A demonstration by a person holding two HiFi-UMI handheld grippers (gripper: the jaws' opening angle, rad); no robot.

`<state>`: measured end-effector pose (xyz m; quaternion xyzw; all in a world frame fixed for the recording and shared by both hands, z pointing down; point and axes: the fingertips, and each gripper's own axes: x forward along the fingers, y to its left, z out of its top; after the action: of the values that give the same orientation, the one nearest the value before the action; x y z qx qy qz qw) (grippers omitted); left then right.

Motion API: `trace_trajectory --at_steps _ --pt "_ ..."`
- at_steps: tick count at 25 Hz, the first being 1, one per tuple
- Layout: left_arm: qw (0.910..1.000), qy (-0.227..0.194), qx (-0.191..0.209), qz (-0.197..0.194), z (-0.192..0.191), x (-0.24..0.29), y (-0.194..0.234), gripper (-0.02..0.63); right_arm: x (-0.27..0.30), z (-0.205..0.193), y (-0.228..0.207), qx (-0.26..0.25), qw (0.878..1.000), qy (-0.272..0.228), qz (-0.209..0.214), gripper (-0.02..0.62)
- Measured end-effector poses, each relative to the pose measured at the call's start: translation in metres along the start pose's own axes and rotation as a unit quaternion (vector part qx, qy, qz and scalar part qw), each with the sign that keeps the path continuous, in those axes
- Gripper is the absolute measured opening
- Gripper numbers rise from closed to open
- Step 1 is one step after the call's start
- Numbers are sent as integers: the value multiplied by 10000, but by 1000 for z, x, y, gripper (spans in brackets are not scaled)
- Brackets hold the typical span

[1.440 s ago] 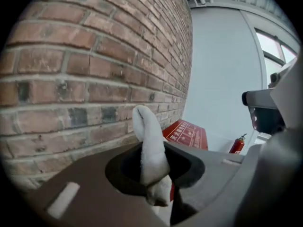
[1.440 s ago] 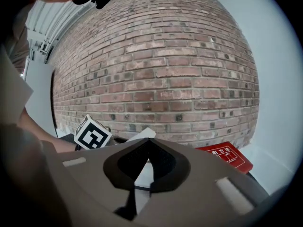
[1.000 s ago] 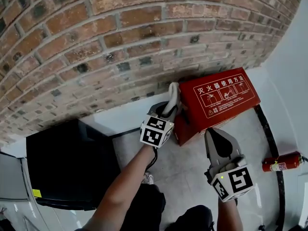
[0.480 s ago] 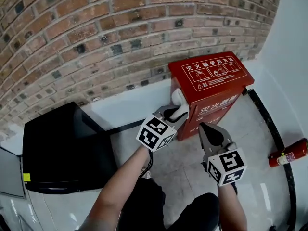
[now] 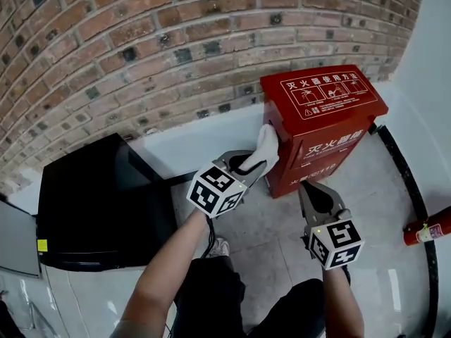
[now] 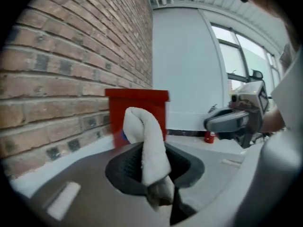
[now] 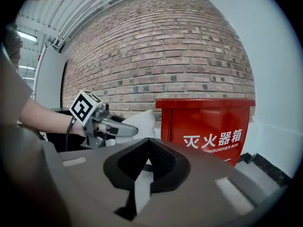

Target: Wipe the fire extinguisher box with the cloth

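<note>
gripping a white cloth (image 5: 268, 144) between clenched jaws, the left gripper (image 5: 257, 162) holds it against the left side of the red box (image 5: 331, 129), which stands lid-down on the floor by a brick wall (image 5: 141, 48). white print on the box front reads 灭火器箱 and "...inguisher box", and the lid is headed 灭火器使用方法. the right gripper (image 5: 308, 186) hangs just before the box, jaws pressed together on nothing, and a red extinguisher (image 5: 428, 227) lies well apart.

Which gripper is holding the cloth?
The left gripper, shut on the white cloth; the right gripper is shut on nothing.
</note>
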<state>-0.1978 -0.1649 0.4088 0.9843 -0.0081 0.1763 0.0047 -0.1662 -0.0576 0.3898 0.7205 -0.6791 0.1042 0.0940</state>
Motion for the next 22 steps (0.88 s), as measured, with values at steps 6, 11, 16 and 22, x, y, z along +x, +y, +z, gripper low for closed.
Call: trace_trajectory --at_steps 6,11,16,22 --pt "9907 -24 -573 1231 -21 29 96 89 28 -15 -4 19 10000 64 -21 25" --pt "9883 44 -621 1395 -48 83 135 89 58 -37 -23 196 9995 254 -58 25" --pt "9935 28 -247 1108 -66 113 123 89 63 -53 -27 235 9993 297 -67 25" --pt "9987 -170 -58 477 -69 105 75 89 49 -69 -19 268 9991 330 23 25"
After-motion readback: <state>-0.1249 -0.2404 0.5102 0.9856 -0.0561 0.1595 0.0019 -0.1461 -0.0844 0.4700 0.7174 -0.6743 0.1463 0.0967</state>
